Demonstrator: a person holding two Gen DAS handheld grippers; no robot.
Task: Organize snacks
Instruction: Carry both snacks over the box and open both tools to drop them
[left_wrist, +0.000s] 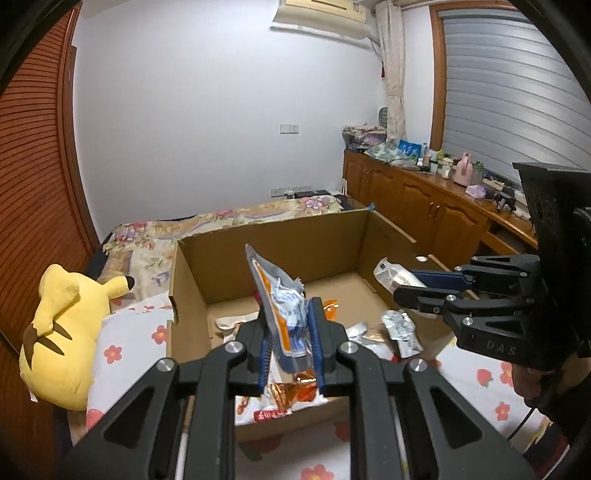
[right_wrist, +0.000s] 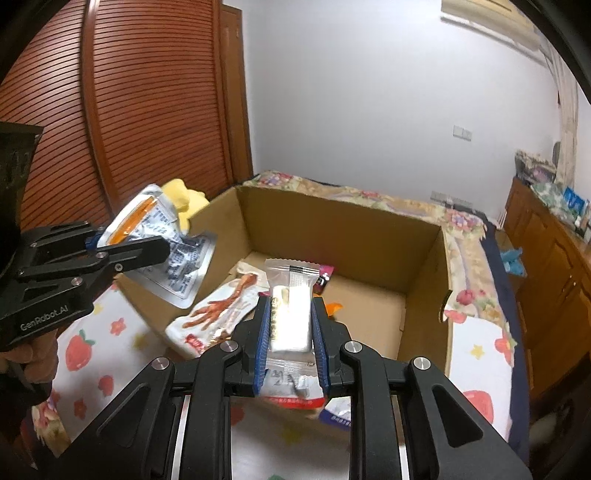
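Note:
My left gripper (left_wrist: 290, 314) is shut on a crumpled silver and orange pouch (left_wrist: 280, 306), held upright above the near edge of an open cardboard box (left_wrist: 280, 236). My right gripper (right_wrist: 290, 325) is shut on a white bar in a clear wrapper (right_wrist: 291, 306), also over the box (right_wrist: 332, 229). Each gripper shows in the other's view: the right gripper (left_wrist: 408, 286) at the right, the left gripper (right_wrist: 147, 245) at the left with the pouch (right_wrist: 173, 258). Several snack packets lie on the box floor, among them a white and red packet (right_wrist: 221, 310).
The box stands on a bed with a flower-print sheet (left_wrist: 125, 347). A yellow plush toy (left_wrist: 66, 325) lies to the left of the box. A slatted wooden wardrobe (right_wrist: 147, 110) is at the left, and a cluttered wooden cabinet (left_wrist: 424, 199) at the right.

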